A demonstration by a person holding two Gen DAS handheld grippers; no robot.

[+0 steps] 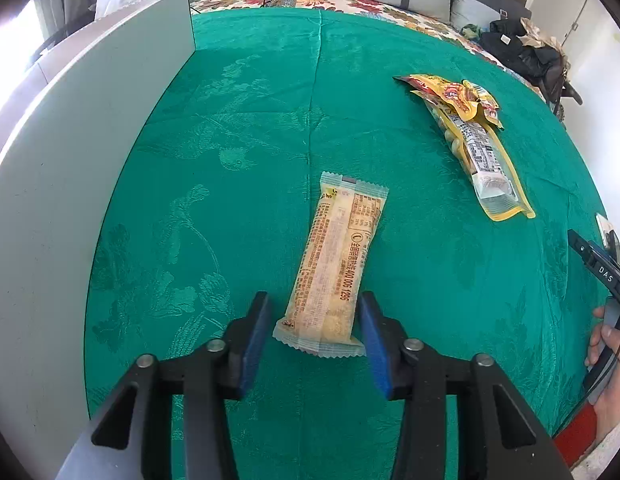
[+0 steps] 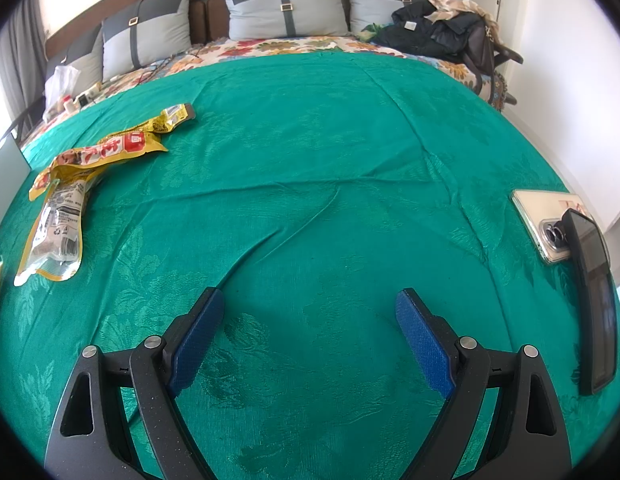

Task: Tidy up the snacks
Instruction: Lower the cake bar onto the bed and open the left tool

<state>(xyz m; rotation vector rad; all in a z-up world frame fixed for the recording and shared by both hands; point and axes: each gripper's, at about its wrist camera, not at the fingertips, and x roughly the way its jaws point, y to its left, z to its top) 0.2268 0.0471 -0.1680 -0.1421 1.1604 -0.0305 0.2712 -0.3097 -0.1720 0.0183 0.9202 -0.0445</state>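
Snack bar (image 1: 335, 268), frame centre on green cloth (image 1: 238, 128): near end sits between left gripper (image 1: 314, 332) pads, unpinched. Right gripper (image 2: 310, 340) spread, empty. Yellow packets (image 1: 473, 136) upper right; print unreadable. White panel (image 1: 70, 184) cut off at left.

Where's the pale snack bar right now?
Left wrist view, centre: the snack bar lies on the green cloth, its near end between the left tongs' open pads, left of the yellow packets.
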